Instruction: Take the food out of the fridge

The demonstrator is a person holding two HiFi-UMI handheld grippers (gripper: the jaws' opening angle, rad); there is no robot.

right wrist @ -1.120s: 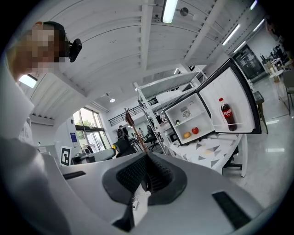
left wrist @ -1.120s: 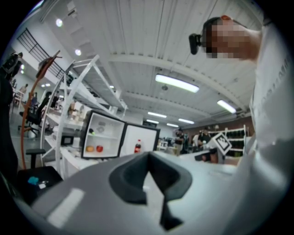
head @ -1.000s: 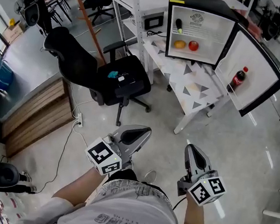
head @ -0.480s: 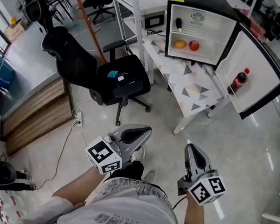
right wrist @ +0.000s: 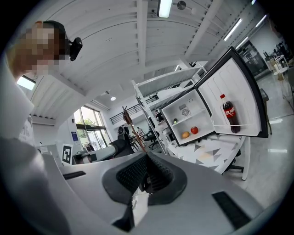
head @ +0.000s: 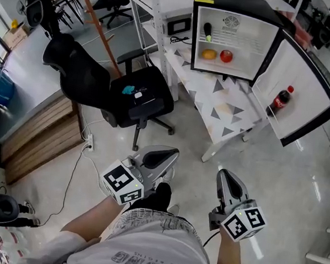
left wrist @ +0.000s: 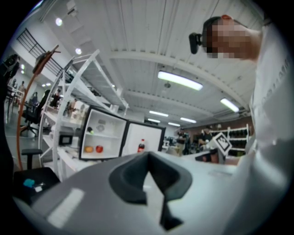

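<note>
At the far side of the room, on a white table w/ grey triangle pattern (head: 224, 108), stands a small black fridge w/ white interior (head: 246, 40). Its door (head: 303, 85) is swung wide to the right, prob. so the shelves can be reached straight from the front.

Inside, on the lower level, a round orange fruit (head: 209, 54) and a round red fruit (head: 226, 56) sit just beside each other. A dark item w/ a green end (head: 207, 31) lies on the shelf above; can't tell what it is. A dark cola bottle w/ red label (head: 281, 100) stands upright in the door rack. None of the food is out yet.

Near the bottom of the head view, the left gripper (head: 171, 154) and right gripper (head: 224, 175) are held low in front of the person's waist, side by side but apart. Both point roughly level toward the fridge and are well apart from it. Each has its jaws closed together w/ nothing between them, which fits an approach stage w/ nothing in reach to grasp. A black office chair (head: 130, 98) stands left of the table, off the direct line to the fridge.
</note>
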